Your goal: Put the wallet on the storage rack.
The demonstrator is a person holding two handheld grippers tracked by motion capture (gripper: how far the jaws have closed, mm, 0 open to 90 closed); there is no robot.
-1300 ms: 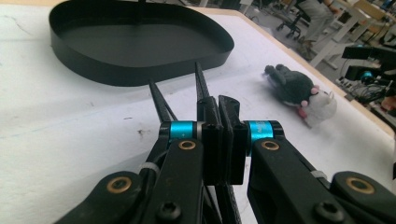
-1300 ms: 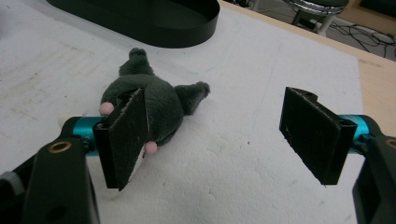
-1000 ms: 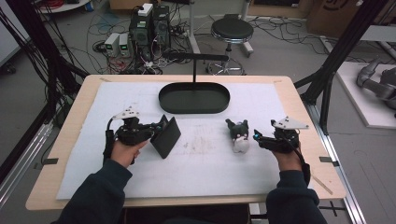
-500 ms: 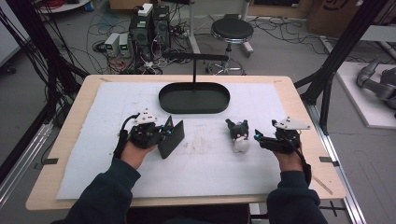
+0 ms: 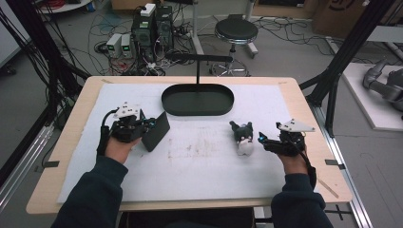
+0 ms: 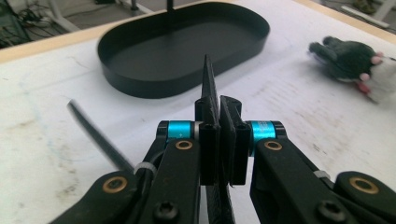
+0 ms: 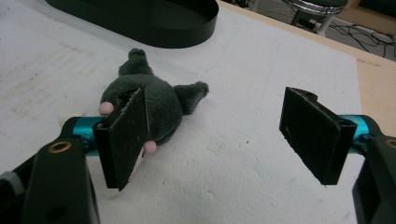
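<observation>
My left gripper (image 5: 150,126) (image 6: 219,119) is shut on a thin black plate (image 5: 158,131), which it holds on edge over the white mat at the left. The left gripper view shows this black plate (image 6: 208,88) edge-on between the jaws. A small grey-and-white plush toy (image 5: 243,137) lies on the mat at the right. My right gripper (image 5: 262,141) (image 7: 219,135) stands open just right of it. In the right gripper view the plush toy (image 7: 159,105) sits behind the left pad (image 7: 123,133), outside the gap between the jaws.
A black oval tray (image 5: 197,108) with a T-shaped stand (image 5: 198,59) sits at the back middle of the white mat (image 5: 199,161); the tray (image 6: 140,79) (image 7: 187,28) lies ahead of both grippers. The wooden table edge (image 5: 309,109) borders the mat.
My left gripper, holding the black plate, shifted slightly right and then back left and a little farther from the person. The right gripper and plush toy have stayed put.
</observation>
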